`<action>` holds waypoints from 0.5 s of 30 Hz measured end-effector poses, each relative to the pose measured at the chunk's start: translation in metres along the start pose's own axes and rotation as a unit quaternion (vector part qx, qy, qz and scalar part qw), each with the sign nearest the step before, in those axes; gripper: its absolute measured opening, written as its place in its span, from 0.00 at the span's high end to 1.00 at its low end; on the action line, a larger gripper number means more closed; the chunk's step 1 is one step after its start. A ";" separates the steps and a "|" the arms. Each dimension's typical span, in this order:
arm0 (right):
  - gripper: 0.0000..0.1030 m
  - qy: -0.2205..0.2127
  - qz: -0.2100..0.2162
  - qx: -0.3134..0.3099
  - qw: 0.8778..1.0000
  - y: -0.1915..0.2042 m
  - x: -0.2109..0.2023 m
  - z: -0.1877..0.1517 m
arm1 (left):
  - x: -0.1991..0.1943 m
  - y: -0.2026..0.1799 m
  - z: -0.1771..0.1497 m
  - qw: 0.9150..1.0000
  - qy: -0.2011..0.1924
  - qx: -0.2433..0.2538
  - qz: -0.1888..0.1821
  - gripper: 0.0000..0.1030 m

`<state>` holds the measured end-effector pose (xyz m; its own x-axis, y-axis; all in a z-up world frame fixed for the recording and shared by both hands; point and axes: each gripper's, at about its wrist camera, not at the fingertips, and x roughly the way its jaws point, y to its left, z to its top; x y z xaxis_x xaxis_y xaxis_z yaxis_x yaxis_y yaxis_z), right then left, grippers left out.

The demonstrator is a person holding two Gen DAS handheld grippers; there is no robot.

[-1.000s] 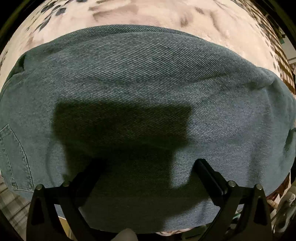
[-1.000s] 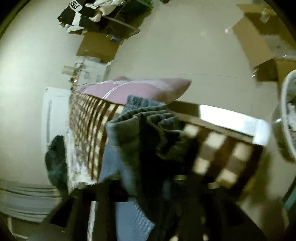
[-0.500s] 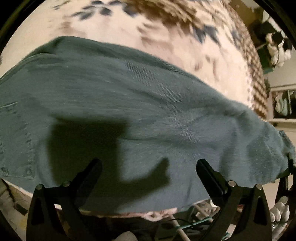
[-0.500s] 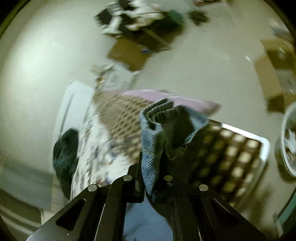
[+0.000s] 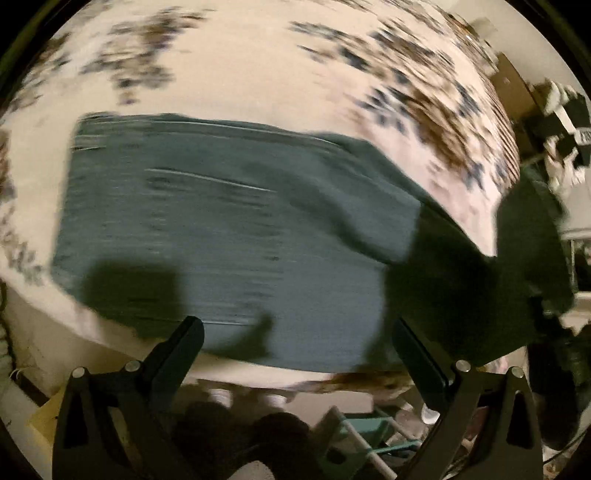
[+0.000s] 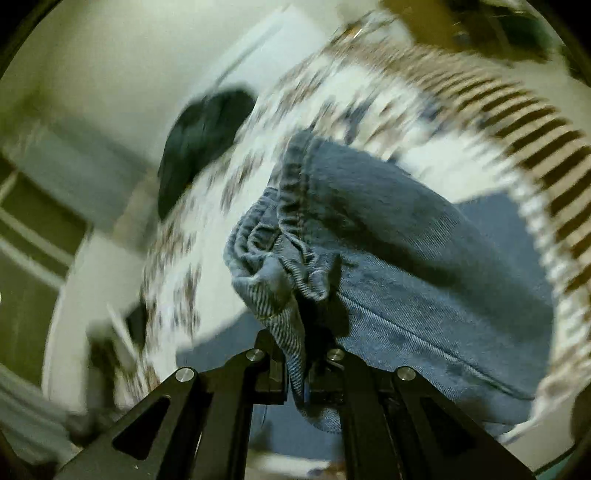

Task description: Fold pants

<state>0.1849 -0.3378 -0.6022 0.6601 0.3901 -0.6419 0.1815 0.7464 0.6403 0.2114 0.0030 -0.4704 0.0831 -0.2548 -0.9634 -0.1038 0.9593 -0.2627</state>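
Blue denim pants (image 5: 229, 236) lie spread on a floral bedspread (image 5: 240, 70), blurred by motion in the left wrist view. My left gripper (image 5: 295, 332) is open and empty, held above the pants' near edge. My right gripper (image 6: 301, 363) is shut on a bunched hem end of the pants (image 6: 291, 258), lifted over the bed; the rest of the denim (image 6: 424, 277) trails down to the bedspread (image 6: 332, 88). In the left wrist view the lifted leg shows as a dark shape (image 5: 517, 258) at the right.
A dark garment (image 6: 199, 144) lies on the bed's far side. The bedspread has a brown checked border (image 6: 535, 147). Clutter and a green frame (image 5: 369, 432) sit below the bed edge; boxes (image 6: 443, 26) lie on the floor beyond.
My left gripper has pulled back and up, so more bedspread shows around the pants. My right gripper has swung over the bed with the pants end in it.
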 end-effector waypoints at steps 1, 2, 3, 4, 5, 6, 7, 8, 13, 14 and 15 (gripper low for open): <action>0.95 0.022 0.000 -0.018 1.000 0.011 0.020 -0.013 | -0.003 0.014 0.000 1.000 -0.004 -0.004 0.009 0.00; 0.95 0.045 -0.006 -0.039 0.998 0.021 0.039 -0.028 | -0.004 0.026 0.000 1.000 -0.008 -0.008 0.016 0.00; 0.95 0.071 -0.014 -0.058 0.996 0.030 0.059 -0.043 | -0.005 0.039 0.001 1.000 -0.010 -0.013 0.023 0.00; 0.95 0.089 -0.025 -0.077 0.993 0.039 0.075 -0.058 | -0.003 0.049 0.001 0.999 -0.010 -0.020 0.029 0.00; 0.95 0.106 -0.041 -0.099 0.989 0.043 0.088 -0.068 | -0.002 0.057 0.002 0.999 -0.011 -0.026 0.032 0.00; 0.94 0.120 -0.056 -0.115 0.985 0.042 0.100 -0.076 | 0.001 0.067 0.003 0.999 -0.010 -0.032 0.034 0.00; 0.91 0.142 -0.074 -0.130 0.979 0.042 0.116 -0.082 | 0.001 0.073 0.003 0.999 -0.008 -0.036 0.034 0.00; 0.88 0.160 -0.086 -0.139 0.973 0.041 0.124 -0.086 | 0.002 0.077 0.005 0.999 -0.007 -0.040 0.031 0.00; 0.49 0.239 -0.049 -0.132 0.961 0.052 0.115 -0.094 | -0.001 0.069 0.015 0.999 -0.017 -0.028 0.006 0.00; 0.47 0.243 -0.033 -0.126 0.961 0.052 0.105 -0.093 | 0.000 0.062 0.017 1.000 -0.019 -0.021 0.001 0.00; 0.46 0.247 -0.020 -0.118 0.962 0.050 0.093 -0.092 | 0.001 0.053 0.020 1.000 -0.021 -0.011 -0.006 0.00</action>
<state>0.1883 -0.2146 -0.6682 0.2192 0.5243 -0.8228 -0.0092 0.8444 0.5356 0.2254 0.0558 -0.4838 0.1254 -0.2598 -0.9575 -0.1237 0.9535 -0.2750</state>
